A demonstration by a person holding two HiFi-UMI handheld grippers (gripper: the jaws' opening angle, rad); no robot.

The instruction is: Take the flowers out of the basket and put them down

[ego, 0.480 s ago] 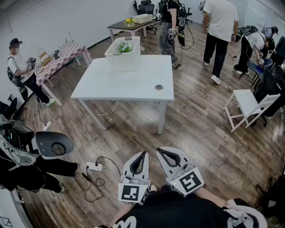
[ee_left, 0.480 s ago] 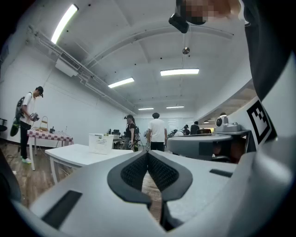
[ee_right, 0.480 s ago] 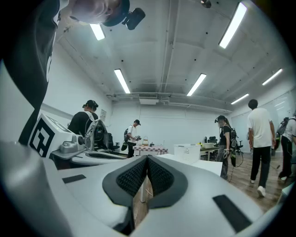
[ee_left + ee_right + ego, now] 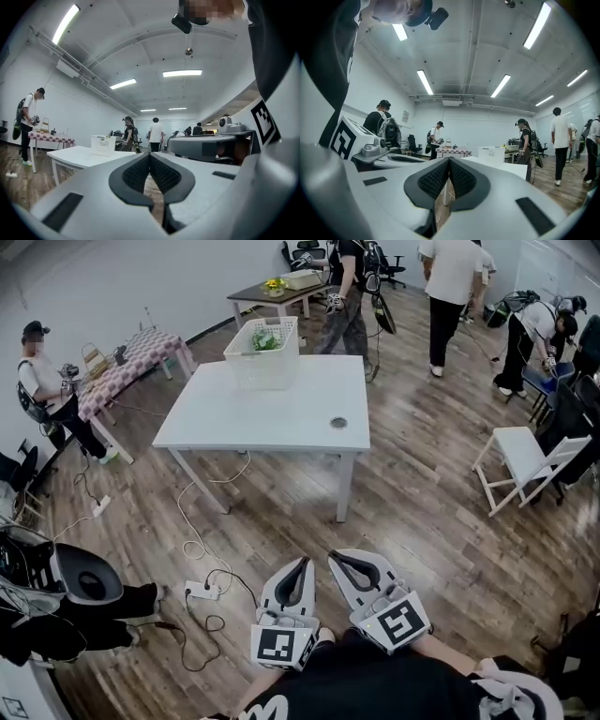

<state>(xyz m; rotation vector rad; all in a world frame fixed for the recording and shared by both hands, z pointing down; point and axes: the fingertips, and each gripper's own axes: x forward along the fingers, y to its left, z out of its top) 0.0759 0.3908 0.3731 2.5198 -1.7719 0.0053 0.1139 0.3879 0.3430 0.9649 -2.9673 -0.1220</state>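
Well short of the table, both grippers closed and empty

Low in the centre of the head view, the left gripper (image 4: 300, 568) and the right gripper (image 4: 339, 561) sit side by side close to the person's body, both pointing up the frame toward the white table (image 4: 272, 413). Each gripper view shows its ribbed pads pressed together at the tips with nothing between them. This looks like a carrying posture, tucked in for the approach rather than set for a grasp.

The white basket (image 4: 262, 354) stands on the far edge of the table, in the upper middle of the frame and well apart from both grippers, with open wood floor between. The flowers (image 4: 265, 338) show as a green clump inside it and lie below the rim, so they will probably have to be lifted out from above. The basket also appears small in the left gripper view (image 4: 103, 144) and in the right gripper view (image 4: 491, 153). That suggests both tools are aimed roughly at it.

The task proper seems not yet begun: getting closer comes first, and the jaws must part before any stem can be taken. A power strip (image 4: 199, 591) and its cable lie on the floor at lower left, a possible snag when walking in. Other people stand beyond the table.
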